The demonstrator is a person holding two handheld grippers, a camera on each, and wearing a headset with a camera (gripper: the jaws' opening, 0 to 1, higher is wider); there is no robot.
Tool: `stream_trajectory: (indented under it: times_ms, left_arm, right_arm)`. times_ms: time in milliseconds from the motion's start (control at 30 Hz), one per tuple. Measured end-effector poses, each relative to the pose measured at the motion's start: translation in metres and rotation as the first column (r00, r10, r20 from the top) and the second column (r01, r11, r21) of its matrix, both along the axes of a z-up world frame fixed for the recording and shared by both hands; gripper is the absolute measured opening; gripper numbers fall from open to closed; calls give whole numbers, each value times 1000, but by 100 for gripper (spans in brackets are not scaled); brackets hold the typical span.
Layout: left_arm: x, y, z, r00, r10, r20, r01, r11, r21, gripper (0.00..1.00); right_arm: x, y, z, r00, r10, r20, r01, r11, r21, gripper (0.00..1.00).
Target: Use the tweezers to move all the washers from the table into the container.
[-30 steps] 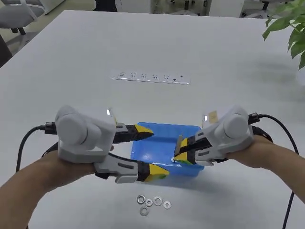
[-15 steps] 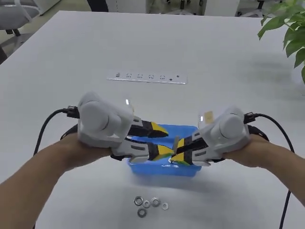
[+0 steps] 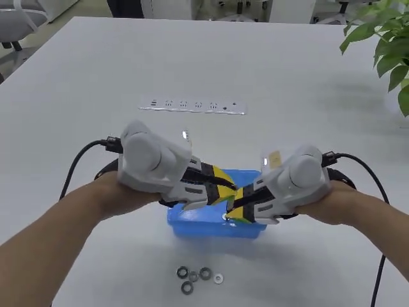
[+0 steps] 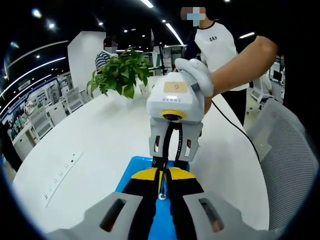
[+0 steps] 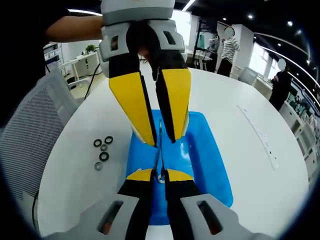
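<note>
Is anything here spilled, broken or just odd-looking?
Nothing spilled or broken. The one oddity: left gripper and right gripper meet nose to nose over the blue container, both pinching the same tweezers. The washers lie clustered on the table.

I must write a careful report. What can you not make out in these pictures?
Head view: the left gripper and right gripper hide most of the inside of the blue container.
Gripper views: the tweezers are a thin sliver; whether the left gripper's jaws clamp them is unclear.
Head view: the washers are too small to show any difference between them.
</note>
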State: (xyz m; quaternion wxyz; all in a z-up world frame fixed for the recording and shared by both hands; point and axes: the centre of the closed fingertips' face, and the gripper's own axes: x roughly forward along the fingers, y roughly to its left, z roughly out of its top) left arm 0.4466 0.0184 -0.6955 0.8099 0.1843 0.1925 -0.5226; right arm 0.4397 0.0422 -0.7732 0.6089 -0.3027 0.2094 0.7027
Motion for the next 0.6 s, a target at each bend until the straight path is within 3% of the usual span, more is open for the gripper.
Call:
stream_trajectory:
  times_ms: [600]
  left_arm:
    - [-2, -5, 5, 999, -41, 17, 41, 999, 9, 6]
  right_arm:
    - [4, -2, 7, 1000, -22, 13, 22, 1000, 8, 12]
